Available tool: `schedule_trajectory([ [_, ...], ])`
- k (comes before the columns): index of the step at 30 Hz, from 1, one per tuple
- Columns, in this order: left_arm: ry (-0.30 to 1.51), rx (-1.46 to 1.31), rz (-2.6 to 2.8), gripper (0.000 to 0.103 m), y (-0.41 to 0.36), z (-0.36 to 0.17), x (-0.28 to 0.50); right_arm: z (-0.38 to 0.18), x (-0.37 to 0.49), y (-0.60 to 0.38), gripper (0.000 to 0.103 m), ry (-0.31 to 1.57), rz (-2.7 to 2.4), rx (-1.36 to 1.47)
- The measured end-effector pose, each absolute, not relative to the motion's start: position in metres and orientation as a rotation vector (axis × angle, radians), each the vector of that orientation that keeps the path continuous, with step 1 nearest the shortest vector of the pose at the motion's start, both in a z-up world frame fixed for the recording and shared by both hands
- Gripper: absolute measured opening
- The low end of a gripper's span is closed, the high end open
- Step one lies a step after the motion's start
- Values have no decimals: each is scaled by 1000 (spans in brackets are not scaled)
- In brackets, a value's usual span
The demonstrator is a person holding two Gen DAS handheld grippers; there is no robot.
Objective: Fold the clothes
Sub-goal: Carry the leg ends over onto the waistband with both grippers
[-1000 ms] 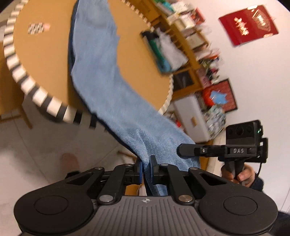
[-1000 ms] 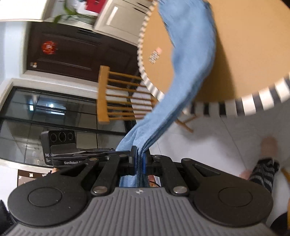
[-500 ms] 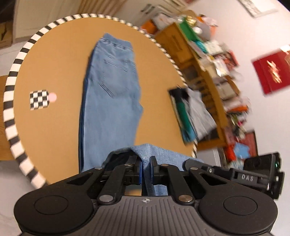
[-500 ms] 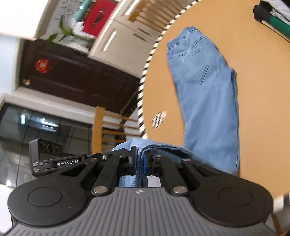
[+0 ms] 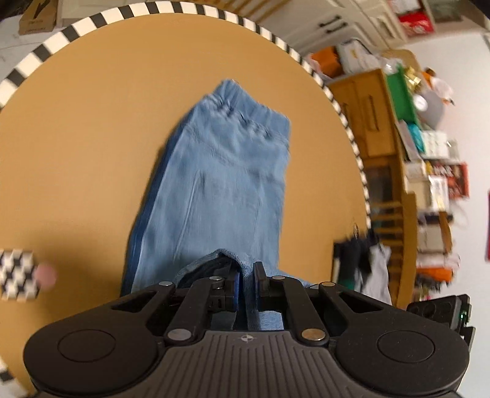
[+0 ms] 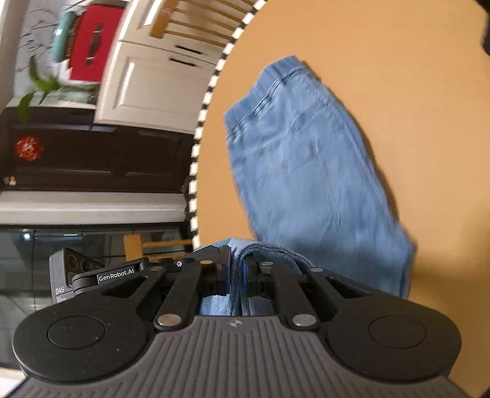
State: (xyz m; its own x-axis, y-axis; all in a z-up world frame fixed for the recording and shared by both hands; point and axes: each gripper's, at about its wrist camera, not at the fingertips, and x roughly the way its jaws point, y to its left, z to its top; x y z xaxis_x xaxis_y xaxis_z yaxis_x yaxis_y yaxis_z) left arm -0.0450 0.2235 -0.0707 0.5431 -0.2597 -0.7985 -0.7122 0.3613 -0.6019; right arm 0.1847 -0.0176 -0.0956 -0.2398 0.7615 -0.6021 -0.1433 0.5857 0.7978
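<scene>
A pair of light blue jeans [image 5: 223,183] lies lengthwise on the round tan table [image 5: 92,137], waistband at the far end. It also shows in the right wrist view [image 6: 306,171]. My left gripper [image 5: 246,274] is shut on the leg-end fabric, held above the jeans' lower part. My right gripper [image 6: 237,266] is shut on the leg-end fabric as well, beside the left one. The held fabric doubles back over the jeans lying on the table.
The table has a black-and-white striped rim [image 5: 196,12]. A checkered marker [image 5: 16,275] lies at its left. A pile of other clothes [image 5: 364,263] sits at the table's right edge. Cluttered shelves [image 5: 428,153] stand beyond. A wooden chair [image 6: 190,24] stands behind the table.
Both grippers carried the leg ends up from below the table edge and forward over the table toward the waistband. The jeans now fold over themselves.
</scene>
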Motion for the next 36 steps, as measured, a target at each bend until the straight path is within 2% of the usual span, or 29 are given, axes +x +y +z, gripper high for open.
schedule_trajectory([
  [7,1042,-1238,422,9,265,-127,10,-149,243,17,12,1684,857,555],
  [9,1051,-1275,432,13,270,-139,14,-162,251,22,17,1727,829,556],
  [11,1045,-1319,433,22,274,-147,15,-169,255,25,34,1763,811,559],
  [12,1035,-1353,436,27,276,-148,13,-167,256,26,48,1766,814,559],
  [13,1020,-1380,440,29,280,-148,11,-164,258,27,52,1763,824,555],
  [15,990,-1414,460,36,287,-145,8,-156,263,28,53,1745,845,561],
  [17,945,-1410,501,39,297,-139,5,-148,272,29,54,1722,844,576],
  [20,903,-1403,543,39,310,-136,2,-145,283,35,57,1698,828,585],
  [26,884,-1442,551,39,314,-149,2,-174,296,50,57,1702,697,634],
  [30,848,-1401,553,39,308,-147,-3,-177,302,56,67,1699,683,704],
  [33,781,-1339,570,39,305,-133,-15,-161,303,60,69,1635,764,725],
  [36,683,-1220,610,39,301,-107,-31,-134,301,55,69,1467,875,694],
])
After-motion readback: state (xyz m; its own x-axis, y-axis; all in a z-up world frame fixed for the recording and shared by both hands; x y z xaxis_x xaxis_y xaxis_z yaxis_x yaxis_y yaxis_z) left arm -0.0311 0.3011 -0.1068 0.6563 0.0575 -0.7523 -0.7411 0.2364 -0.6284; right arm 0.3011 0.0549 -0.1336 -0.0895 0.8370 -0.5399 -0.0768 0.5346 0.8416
